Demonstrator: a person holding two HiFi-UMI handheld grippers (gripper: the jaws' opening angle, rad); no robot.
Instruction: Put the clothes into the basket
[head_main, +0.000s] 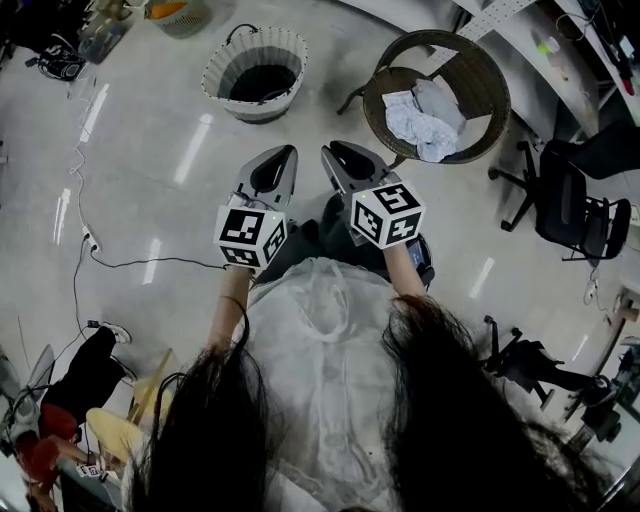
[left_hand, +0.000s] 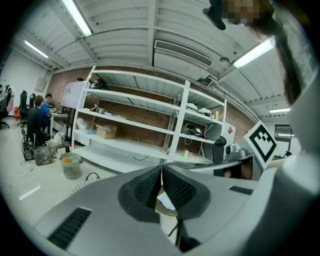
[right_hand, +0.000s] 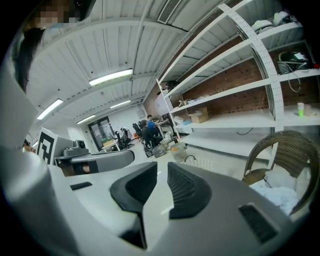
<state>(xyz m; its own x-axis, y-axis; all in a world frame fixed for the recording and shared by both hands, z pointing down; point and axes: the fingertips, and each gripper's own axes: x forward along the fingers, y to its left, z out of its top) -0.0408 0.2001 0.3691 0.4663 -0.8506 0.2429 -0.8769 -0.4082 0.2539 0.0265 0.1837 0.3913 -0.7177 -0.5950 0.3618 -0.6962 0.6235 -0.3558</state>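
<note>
While pale crumpled clothes (head_main: 424, 118) lie on the round brown wicker chair (head_main: 482, 76), upper right | white woven basket (head_main: 218, 72), upper centre, looks empty | left gripper (head_main: 289, 151), right gripper (head_main: 328, 151): jaws together, empty | open wide, pinch deep folds

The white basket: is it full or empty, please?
Empty: the basket shows only its dark inside; the clothes lie in the wicker chair.
</note>
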